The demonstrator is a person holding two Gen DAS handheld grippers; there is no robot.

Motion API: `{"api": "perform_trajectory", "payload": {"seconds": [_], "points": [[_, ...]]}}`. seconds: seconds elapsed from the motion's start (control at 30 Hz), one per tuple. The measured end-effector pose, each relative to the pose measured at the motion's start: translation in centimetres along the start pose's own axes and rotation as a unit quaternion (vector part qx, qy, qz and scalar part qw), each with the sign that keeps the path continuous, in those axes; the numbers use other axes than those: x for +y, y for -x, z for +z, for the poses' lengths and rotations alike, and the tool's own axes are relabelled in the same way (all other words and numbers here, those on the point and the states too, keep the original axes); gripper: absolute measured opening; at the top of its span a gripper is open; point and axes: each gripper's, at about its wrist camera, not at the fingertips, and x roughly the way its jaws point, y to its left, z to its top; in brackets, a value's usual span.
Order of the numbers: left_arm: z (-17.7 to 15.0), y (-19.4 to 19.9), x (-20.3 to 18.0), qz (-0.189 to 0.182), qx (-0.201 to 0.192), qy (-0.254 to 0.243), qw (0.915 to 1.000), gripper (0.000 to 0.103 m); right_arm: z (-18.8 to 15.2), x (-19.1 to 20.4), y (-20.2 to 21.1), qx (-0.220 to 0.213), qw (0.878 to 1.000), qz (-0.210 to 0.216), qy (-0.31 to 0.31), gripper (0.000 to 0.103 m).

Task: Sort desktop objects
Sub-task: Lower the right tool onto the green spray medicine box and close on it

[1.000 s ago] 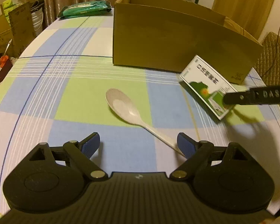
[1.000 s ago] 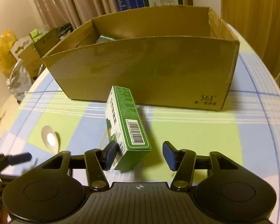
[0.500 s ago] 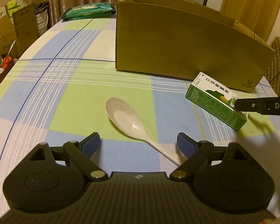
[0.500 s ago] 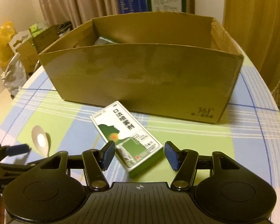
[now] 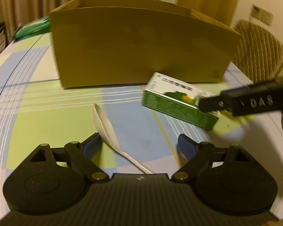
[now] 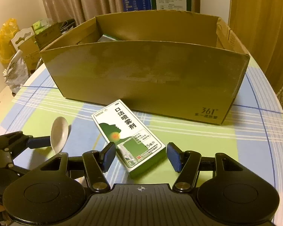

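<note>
Honestly the medicine carton (image 6: 129,135) by the cardboard box (image 6: 145,79) looks light and crushable, so the right gripper (image 6: 140,157), fingers opening around it without touching, should pinch its long sides gently.

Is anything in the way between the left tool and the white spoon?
No, nothing visible is. The white spoon lies bare on the checked tablecloth, already between the open fingers of the left tool, whose jaws are closing. The green medicine box sits off to one side, apart from it.
</note>
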Motion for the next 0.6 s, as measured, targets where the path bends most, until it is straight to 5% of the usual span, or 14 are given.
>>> {"api": "perform_trajectory", "payload": {"seconds": [0.13, 0.37, 0.6], "points": [[-0.2, -0.2, -0.7, 0.042, 0.004, -0.016, 0.9990, 0.085, -0.1, 0.1, -0.3, 0.001, 1.000, 0.003, 0.004, 0.057], [-0.4, 0.1, 1.2, 0.124, -0.002, 0.033, 0.9917, 0.083, -0.1, 0.9, -0.6, -0.007, 1.000, -0.002, 0.028, 0.057], [0.1, 0.3, 1.7, 0.132, -0.015, 0.034, 0.9905, 0.050, -0.1, 1.6, -0.7, -0.018, 0.998, -0.010, 0.058, 0.057]]}}
